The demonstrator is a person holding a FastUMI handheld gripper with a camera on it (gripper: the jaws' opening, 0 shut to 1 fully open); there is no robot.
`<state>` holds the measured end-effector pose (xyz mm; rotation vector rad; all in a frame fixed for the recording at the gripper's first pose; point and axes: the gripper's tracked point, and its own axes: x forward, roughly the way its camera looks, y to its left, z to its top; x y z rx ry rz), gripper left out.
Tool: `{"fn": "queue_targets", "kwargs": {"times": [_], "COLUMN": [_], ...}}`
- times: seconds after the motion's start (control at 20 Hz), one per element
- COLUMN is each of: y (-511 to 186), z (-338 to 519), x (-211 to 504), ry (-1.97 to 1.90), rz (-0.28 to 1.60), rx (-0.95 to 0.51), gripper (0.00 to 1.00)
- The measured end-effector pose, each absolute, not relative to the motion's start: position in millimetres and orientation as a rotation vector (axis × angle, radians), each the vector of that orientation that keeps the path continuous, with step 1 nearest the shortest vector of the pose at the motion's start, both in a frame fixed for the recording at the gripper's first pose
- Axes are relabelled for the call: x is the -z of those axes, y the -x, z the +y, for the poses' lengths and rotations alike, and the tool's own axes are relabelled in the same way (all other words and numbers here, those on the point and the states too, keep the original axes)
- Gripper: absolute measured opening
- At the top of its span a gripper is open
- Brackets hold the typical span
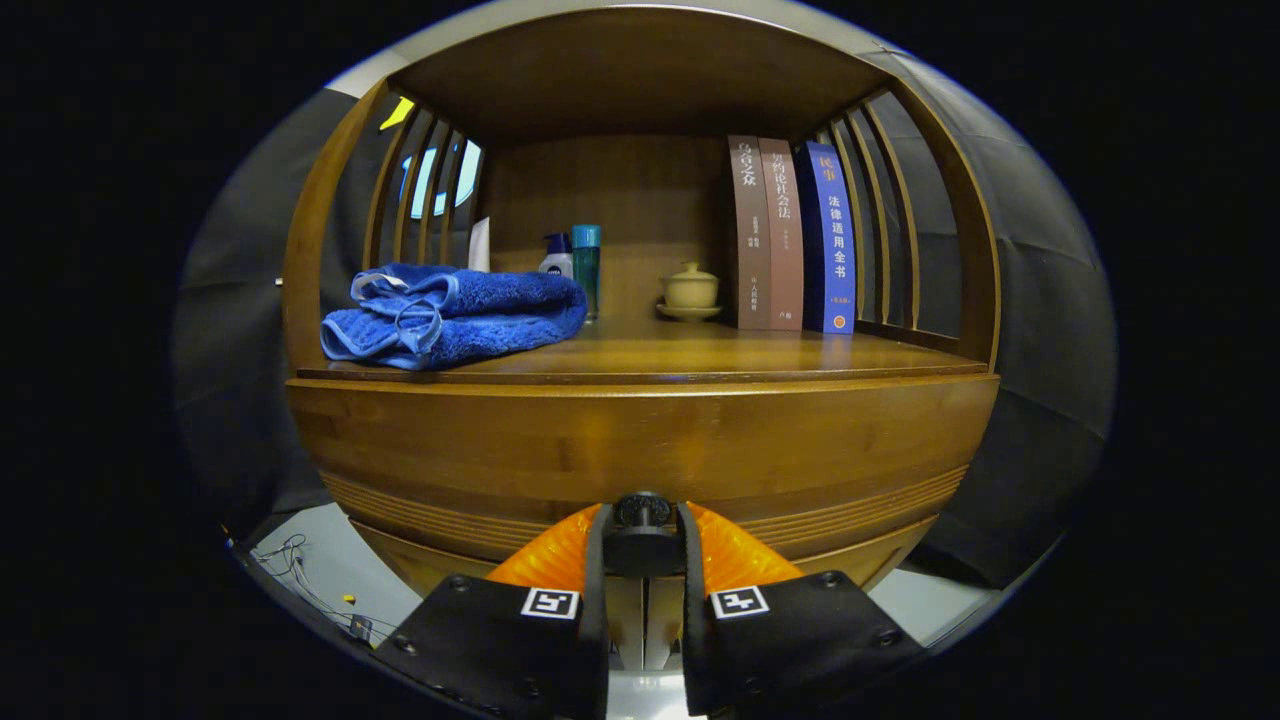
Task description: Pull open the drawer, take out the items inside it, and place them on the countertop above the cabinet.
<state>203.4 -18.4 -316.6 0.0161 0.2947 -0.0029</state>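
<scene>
Drawer (640,450): front panel closed, directly below the surface (700,355) of the wooden cabinet. Its dark round knob (642,512) sits low on the panel, at the centre.

Gripper (642,530): both orange fingers (553,555) flank the knob and appear to press on it from either side, so the gripper is judged clamped on the knob. The black finger mounts carry square fiducial markers.

Step in hand: first step, opening the drawer. The panel appears flush with the cabinet body, so the pull is judged not yet begun. The items inside are hidden behind the panel.

Next move: a straight pull back along the drawer's travel, grip held firm. The knob is small and round; a sideways or tilted pull could slip the fingers off it.

Positions relative to the knob:
- Folded blue towel (455,312): above and to the left, at the front of the surface.
- Small bottles (575,260): behind the towel, near the back wall.
- Lidded tea cup on a saucer (690,292): above, near the back wall.
- Three upright books (790,235): above and to the right; two brown, one blue.

Writing: the book spines carry Chinese characters in light print. No brand can be read on the bottles.
</scene>
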Motion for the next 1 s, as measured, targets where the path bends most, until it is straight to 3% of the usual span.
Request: {"fn": "queue_targets", "kwargs": {"times": [1.0], "y": [-65.5], "z": [-22.6], "x": [302.9], "ry": [-0.076], "rz": [0.320], "rx": [-0.009], "gripper": [0.33]}}
